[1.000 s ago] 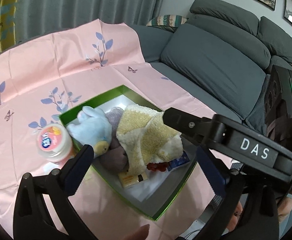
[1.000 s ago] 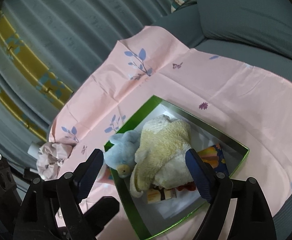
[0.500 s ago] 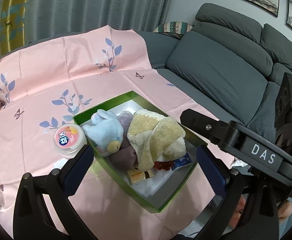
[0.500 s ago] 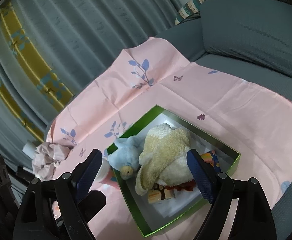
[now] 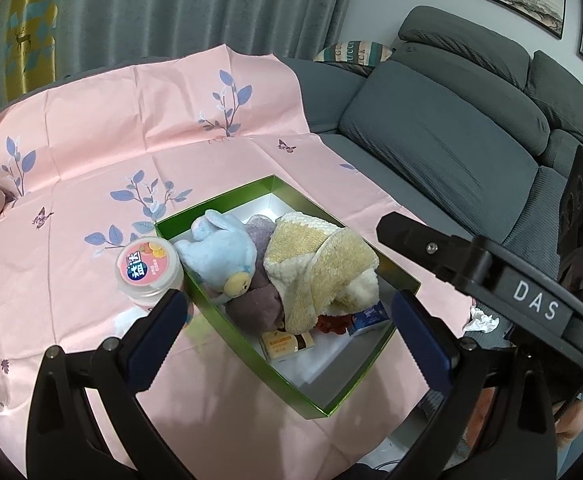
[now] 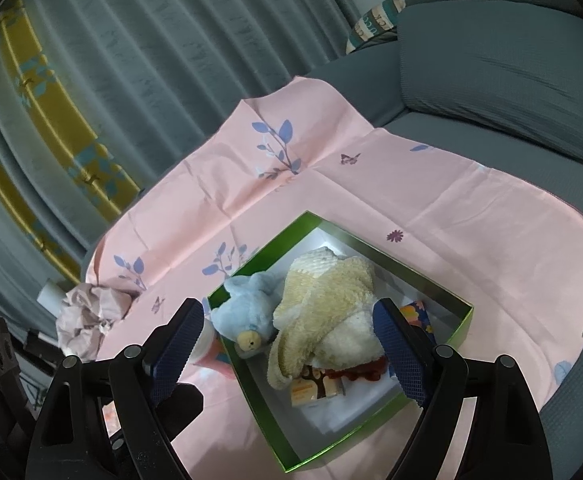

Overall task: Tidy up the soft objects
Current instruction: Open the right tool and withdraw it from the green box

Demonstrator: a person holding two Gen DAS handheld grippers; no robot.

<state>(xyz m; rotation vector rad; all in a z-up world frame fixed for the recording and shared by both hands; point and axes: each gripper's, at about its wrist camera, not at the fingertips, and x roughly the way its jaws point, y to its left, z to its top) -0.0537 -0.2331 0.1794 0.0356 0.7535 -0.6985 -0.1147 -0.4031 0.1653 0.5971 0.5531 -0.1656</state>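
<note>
Two grippers, left (image 5: 287, 332) and right (image 6: 287, 354), gape empty above the green box (image 5: 375, 372); the right gripper reads "DAS" (image 5: 535, 307).

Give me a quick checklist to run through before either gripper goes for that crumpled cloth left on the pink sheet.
1. Right gripper empty, jaws wide: ok.
2. Left gripper empty, jaws wide: ok.
3. Blue plush toy and yellow towel inside the green box: ok.
4. Crumpled cloth outside the box, at the far edge of the pink sheet: not ok, needs putting away.
5. Room left in the box: ok, the near end shows bare white floor.
6. Path to the cloth: cannot tell; the white jar stands close beside the box on that side.
</note>
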